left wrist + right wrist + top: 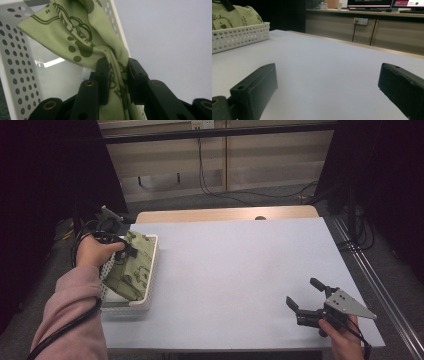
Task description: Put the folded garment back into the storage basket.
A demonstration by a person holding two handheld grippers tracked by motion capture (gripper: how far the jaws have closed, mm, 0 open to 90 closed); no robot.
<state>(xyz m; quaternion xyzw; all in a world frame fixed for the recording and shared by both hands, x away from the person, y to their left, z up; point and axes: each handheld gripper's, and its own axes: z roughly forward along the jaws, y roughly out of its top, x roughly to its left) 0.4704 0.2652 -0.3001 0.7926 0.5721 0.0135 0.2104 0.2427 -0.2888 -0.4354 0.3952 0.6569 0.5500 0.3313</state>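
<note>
The green printed cloth [132,265] lies in the white perforated basket [151,270] at the left edge of the table, with a bunched fold of it caught between the jaws of the left gripper [127,251]. In the left gripper view the cloth [82,42] is gathered into a narrow pleat where the two black jaws are clenched on it, and it fans out wider beyond them, draped against the basket wall [15,65]. The left hand [95,251] holds that gripper over the basket's far end, a pink sleeve [72,310] trailing back to the near edge.

Around the basket the pale blue table [240,270] lies bare; the basket's right wall stands between the cloth and the open tabletop. The right gripper [306,298] rests well apart, near the table's near right corner, its jaws spread wide with nothing between them. Its own view looks across the table to the basket [239,36] with the cloth [234,16] heaped above the rim.

The cloth's long axis runs along the basket's length, from the near end toward the far end, where the gripped fold is.
</note>
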